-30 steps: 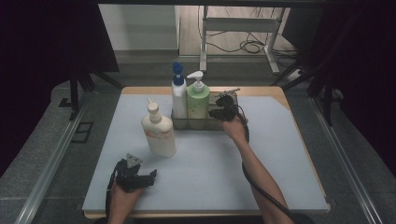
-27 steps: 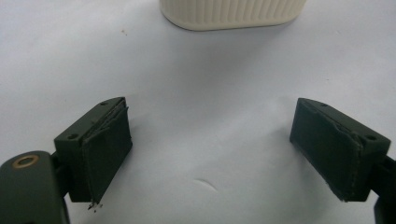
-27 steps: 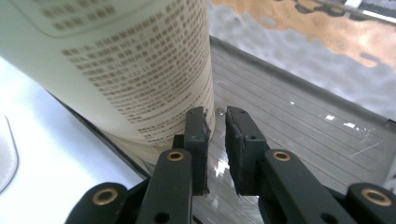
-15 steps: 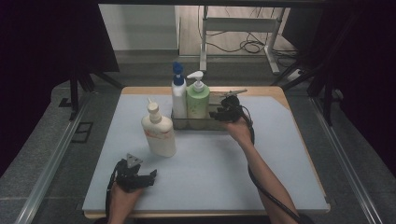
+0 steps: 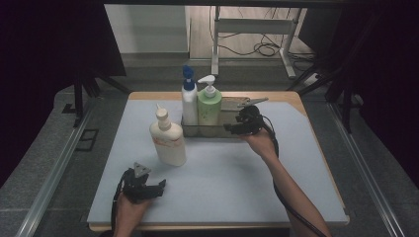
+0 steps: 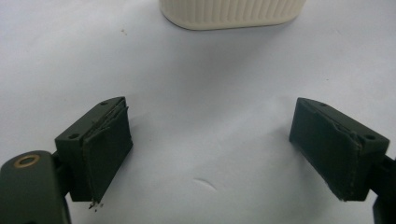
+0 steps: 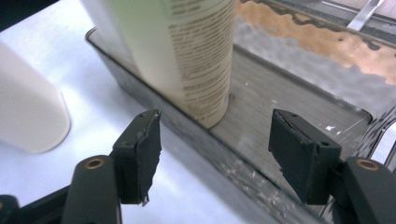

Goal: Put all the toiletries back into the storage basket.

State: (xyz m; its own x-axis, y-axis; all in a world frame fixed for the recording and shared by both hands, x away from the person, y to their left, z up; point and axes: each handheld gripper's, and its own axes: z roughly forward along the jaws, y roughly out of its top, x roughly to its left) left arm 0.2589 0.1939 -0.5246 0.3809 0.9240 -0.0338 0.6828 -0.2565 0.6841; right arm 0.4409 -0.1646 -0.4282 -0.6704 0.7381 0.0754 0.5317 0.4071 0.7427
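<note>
A clear tray (image 5: pixel 213 131) at the back of the mat holds a white bottle with a blue cap (image 5: pixel 188 102) and a green pump bottle (image 5: pixel 209 106). My right gripper (image 5: pixel 231 127) hovers at the tray's front right, pointing left. In the right gripper view the right gripper (image 7: pixel 215 128) is open, its jaws have just been opening and hold nothing, and the green bottle (image 7: pixel 198 56) stands beyond them inside the tray (image 7: pixel 154 105). A cream bottle (image 5: pixel 168 140) stands on the mat. My left gripper (image 5: pixel 159 185) rests low at the front, and in its own view the left gripper (image 6: pixel 210 123) is open and empty.
A pale blue mat (image 5: pixel 227 182) covers the wooden table. A metal piece (image 5: pixel 252 101) pokes out at the tray's right end. The cream bottle's base (image 6: pixel 229 11) stands just ahead of the left jaws. Dark stands and cables lie beyond the table.
The right hand has drawn back a little from the tray, toward the front and up. The left hand has stayed put.
</note>
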